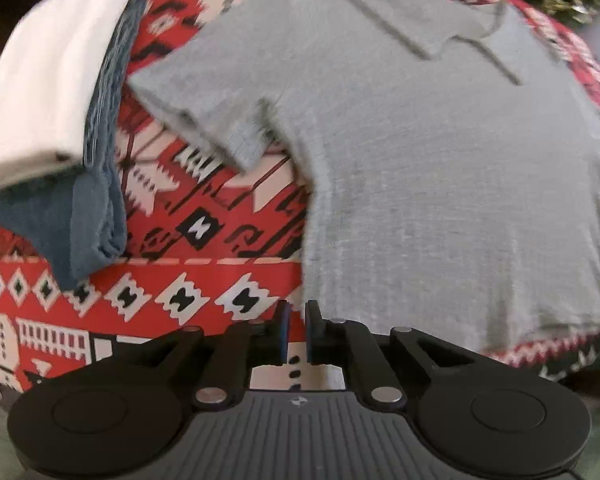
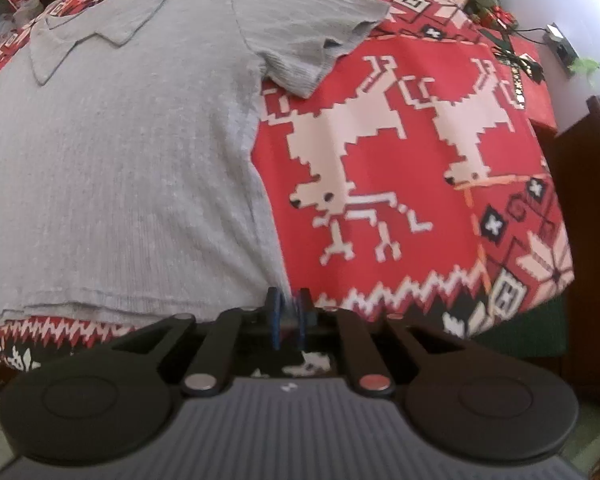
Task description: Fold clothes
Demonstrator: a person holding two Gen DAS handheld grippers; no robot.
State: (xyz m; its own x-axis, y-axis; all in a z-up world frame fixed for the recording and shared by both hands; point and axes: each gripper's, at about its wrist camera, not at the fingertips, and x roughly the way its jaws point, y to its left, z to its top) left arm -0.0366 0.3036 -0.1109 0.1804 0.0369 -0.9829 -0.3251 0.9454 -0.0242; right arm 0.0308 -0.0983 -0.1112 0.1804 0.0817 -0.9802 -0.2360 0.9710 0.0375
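Your grey shirt [image 1: 440,168] lies spread flat on the red patterned cloth [image 1: 204,216], collar [image 1: 404,20] at the far end, both short sleeves out to the sides, hem toward you.

Your left gripper [image 1: 296,332] points down at the shirt's near left hem corner. Its blue-padded fingers [image 1: 283,334] stand almost together, with only a narrow slit between them. The corner's edge lies right at the tips, but you cannot tell whether any fabric is caught in the slit.

Your right gripper [image 2: 288,320] sits at the near right hem corner. Its fingers [image 2: 275,320] are likewise nearly together, and a thin fold of grey appears to run down between the pads, so it looks pinched on the shirt, though blur leaves this uncertain.

Left of the shirt, well apart from its body and near the left sleeve [image 1: 204,120], sits a folded stack: a white garment [image 1: 48,80] on top of a blue one [image 1: 88,232].

On the right, the cloth shows two white reindeer [image 2: 364,152] and lies bare beside the right sleeve [image 2: 320,40].
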